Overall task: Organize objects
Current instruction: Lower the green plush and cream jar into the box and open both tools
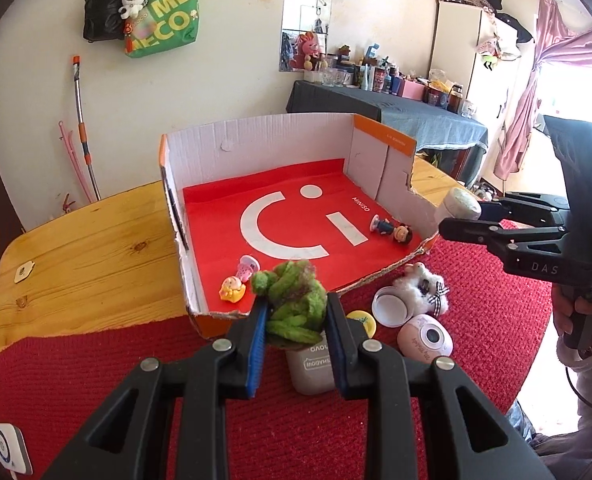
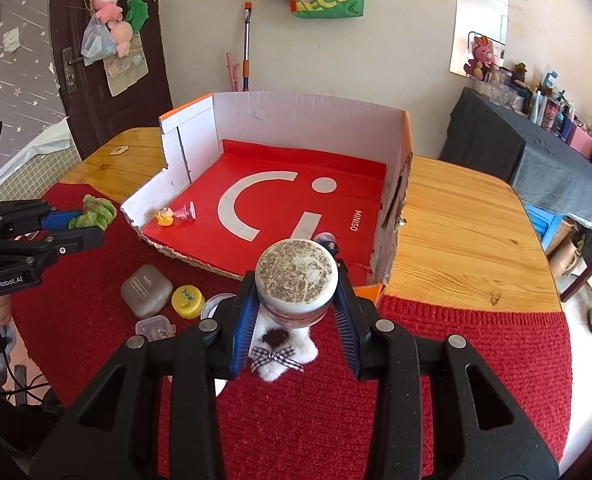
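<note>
My left gripper (image 1: 296, 300) is shut on a green fuzzy plush (image 1: 292, 312), held above the red mat just in front of the open cardboard box (image 1: 256, 136). From the right wrist view the same gripper (image 2: 76, 226) and plush (image 2: 94, 212) hang left of the box (image 2: 308, 116). My right gripper (image 2: 296, 292) is shut on a round white jar (image 2: 296, 274) with its worn flat end facing the camera, near the box's front right corner. In the left wrist view that gripper (image 1: 468, 216) holds the jar (image 1: 460, 204) beside the box's torn right wall.
Three small figurines lie in the box: yellow (image 1: 232, 289), pink (image 1: 248, 266), dark-haired (image 1: 392, 230). On the red mat (image 2: 456, 352) lie a grey case (image 2: 146, 290), yellow cap (image 2: 188, 300), small clear tub (image 2: 156, 326), white fluffy toy (image 1: 420, 284), white round pot (image 1: 392, 306) and pink toy camera (image 1: 426, 340).
</note>
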